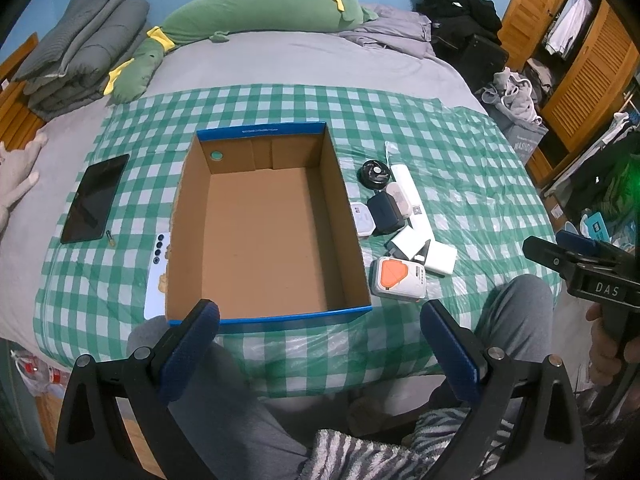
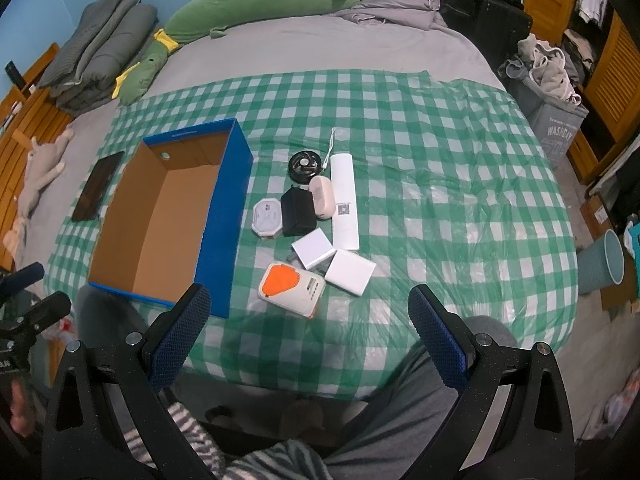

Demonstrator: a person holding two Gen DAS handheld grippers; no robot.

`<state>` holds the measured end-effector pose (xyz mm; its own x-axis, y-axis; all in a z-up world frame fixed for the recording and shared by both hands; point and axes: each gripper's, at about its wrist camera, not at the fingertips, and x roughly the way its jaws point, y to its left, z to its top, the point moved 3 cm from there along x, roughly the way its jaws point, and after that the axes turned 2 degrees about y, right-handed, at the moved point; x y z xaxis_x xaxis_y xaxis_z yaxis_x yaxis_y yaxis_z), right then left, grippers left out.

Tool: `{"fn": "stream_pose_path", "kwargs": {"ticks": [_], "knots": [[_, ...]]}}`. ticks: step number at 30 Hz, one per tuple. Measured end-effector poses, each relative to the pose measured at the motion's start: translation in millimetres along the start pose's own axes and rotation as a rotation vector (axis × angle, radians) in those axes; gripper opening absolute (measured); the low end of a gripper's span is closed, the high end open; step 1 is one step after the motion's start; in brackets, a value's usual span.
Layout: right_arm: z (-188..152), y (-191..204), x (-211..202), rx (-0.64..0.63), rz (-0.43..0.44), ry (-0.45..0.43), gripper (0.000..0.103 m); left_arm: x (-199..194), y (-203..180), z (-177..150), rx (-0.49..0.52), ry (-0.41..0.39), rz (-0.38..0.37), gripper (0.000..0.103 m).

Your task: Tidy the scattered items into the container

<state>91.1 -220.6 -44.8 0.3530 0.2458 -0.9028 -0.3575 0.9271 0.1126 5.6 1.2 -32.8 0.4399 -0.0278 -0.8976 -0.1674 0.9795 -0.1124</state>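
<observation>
Cardboard box point(image 2: 160, 216) sits empty on the checked cloth point(image 2: 440, 160), gadgets clustered just right of it, so with both my grippers point(image 2: 308, 332) point(image 1: 320, 344) wide open and empty, I'd take the nearest orange-and-white pack point(image 2: 292, 286) first, gripping its sides squarely.

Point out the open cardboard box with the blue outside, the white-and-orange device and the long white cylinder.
Open cardboard box with blue outside point(image 2: 224, 216): right wrist view, blue side wall.
White-and-orange rounded device point(image 2: 282, 282): right wrist view, orange patch.
Long white cylinder point(image 2: 344, 188): right wrist view, mid-body.
</observation>
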Motion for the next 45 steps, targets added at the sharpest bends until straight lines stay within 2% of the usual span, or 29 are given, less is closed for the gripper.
{"fn": "stream_pose_path", "kwargs": {"ticks": [45], "knots": [[-3.8, -0.2, 3.2, -0.003, 0.003, 0.005, 0.098, 4.7, -2.3, -4.2, -0.003, 0.009, -0.007, 0.101]]}}
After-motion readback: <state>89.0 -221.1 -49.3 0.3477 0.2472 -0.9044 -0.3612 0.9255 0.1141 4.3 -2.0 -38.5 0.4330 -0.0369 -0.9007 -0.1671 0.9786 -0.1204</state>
